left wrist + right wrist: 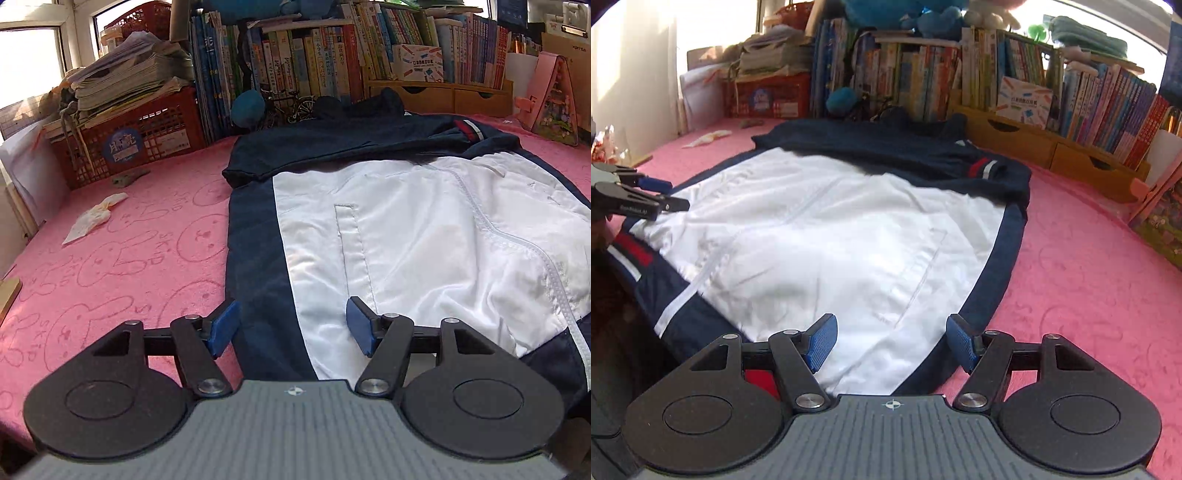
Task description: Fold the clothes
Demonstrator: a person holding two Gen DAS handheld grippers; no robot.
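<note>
A navy and white jacket (388,229) lies spread on the pink blanket (122,258) that covers the tabletop, zip front up, with its dark sleeves folded across the far end, so the body forms a fairly tidy panel ready for the next fold. The left hand-held gripper (291,325) hovers over the near hem by the navy side band, jaws parted and empty. The right hand-held gripper (888,343) hangs over the near right edge beside the navy trim, also parted with nothing between its pads. Both seem poised to take the near hem corners, likely so the lower half can be carried toward the collar. Books (314,66) and a red crate (129,144) stand well beyond the far end.
</note>
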